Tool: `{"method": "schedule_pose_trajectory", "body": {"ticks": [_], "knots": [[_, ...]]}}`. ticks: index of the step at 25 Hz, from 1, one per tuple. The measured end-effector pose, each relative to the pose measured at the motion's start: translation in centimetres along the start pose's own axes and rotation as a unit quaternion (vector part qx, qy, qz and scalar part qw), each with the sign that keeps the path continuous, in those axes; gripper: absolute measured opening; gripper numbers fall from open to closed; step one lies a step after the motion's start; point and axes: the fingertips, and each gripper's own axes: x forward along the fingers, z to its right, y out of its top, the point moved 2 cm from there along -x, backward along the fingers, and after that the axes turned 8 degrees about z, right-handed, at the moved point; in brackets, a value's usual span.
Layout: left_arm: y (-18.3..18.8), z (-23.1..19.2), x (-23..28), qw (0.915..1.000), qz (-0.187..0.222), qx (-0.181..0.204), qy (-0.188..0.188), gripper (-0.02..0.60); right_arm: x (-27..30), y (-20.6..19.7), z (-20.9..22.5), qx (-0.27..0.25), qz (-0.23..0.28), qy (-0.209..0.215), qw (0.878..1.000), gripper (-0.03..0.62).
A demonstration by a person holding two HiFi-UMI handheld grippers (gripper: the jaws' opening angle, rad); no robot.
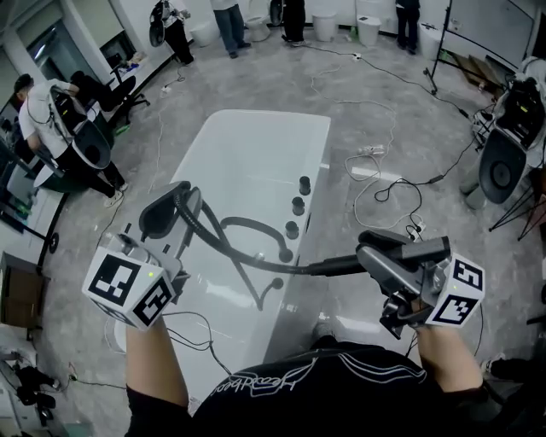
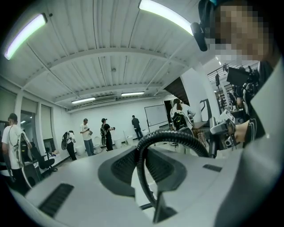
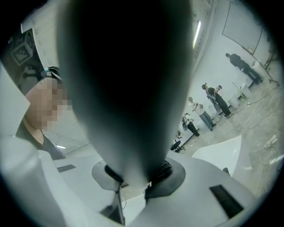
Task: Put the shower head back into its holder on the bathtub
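The white bathtub (image 1: 247, 145) lies below me, with a row of dark knobs (image 1: 298, 206) on its right deck. A black corrugated hose (image 1: 247, 260) loops up from the deck to my two grippers. My left gripper (image 1: 175, 211) is shut on the hose (image 2: 168, 137), which arches out between its jaws (image 2: 146, 173) in the left gripper view. My right gripper (image 1: 368, 253) is shut on the dark shower head handle (image 1: 334, 266), held level over the tub's right edge. That handle (image 3: 128, 88) fills the right gripper view as a dark blur between the jaws (image 3: 135, 177).
Cables and a power strip (image 1: 371, 151) lie on the grey floor right of the tub. Several people stand at the far wall (image 1: 230, 21), others sit at the left (image 1: 51, 119). Stands and gear (image 1: 508, 145) are at the right.
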Motion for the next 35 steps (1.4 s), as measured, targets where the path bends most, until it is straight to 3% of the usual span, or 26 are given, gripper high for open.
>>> {"method": "schedule_pose_trajectory", "body": {"ticks": [6,12,25,35], "knots": [[2.3,-1.3,0.0,0.9999,0.007,0.010,0.008,0.063,1.8,1.5,-0.4,-0.009,0.008,0.012,1.000,0.101],[1.3,-2.2,-0.6,0.9999,-0.005,0.001,0.016,0.063,2.7,1.0,-0.1,-0.012,0.002,0.007,1.000,0.101],[-8.7,-1.9,-2.8,0.9943,-0.063,-0.085,0.011,0.063,2.8,-2.8,1.5,-0.004,-0.038,-0.026,0.999,0.101],[-16.3,1.1,-3.7,0.9812,-0.111,-0.158,0.002,0.063,1.2,-2.6,1.6,-0.008,-0.025,-0.056,0.998,0.101]]}}
